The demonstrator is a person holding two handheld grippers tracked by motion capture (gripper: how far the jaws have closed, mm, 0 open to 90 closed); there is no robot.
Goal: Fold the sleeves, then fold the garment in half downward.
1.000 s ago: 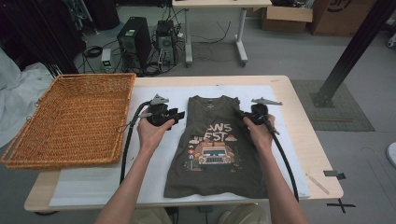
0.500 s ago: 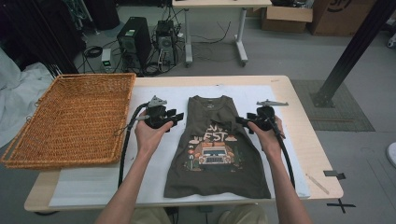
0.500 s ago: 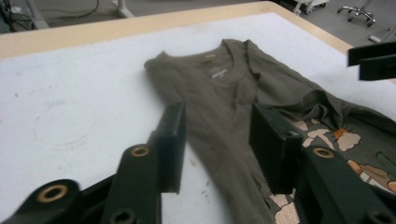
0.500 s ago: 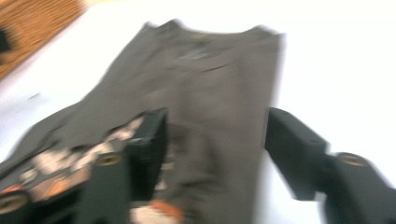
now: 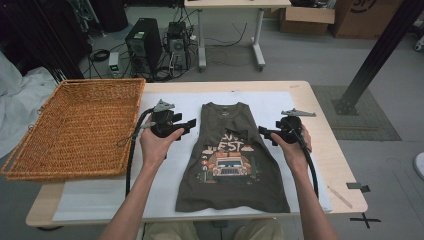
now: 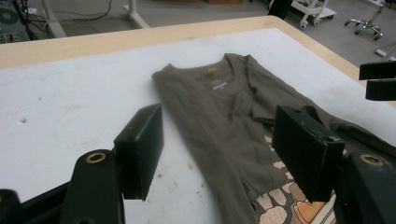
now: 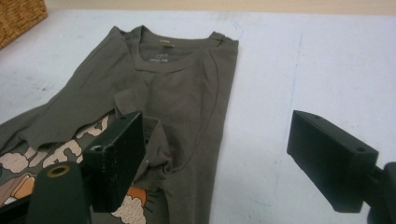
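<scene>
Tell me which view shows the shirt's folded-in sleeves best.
The right gripper view: both sleeves of the shirt lie folded over the chest below the collar. The left gripper view shows the collar and one flap at a slant; the high view shows the whole shirt, folds small.

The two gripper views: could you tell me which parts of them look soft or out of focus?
Left gripper view: the black tool pads loom close and soft, the olive-brown printed T-shirt fairly sharp. Right gripper view: near pads soft, shirt collar crisp, flat even light.
</scene>
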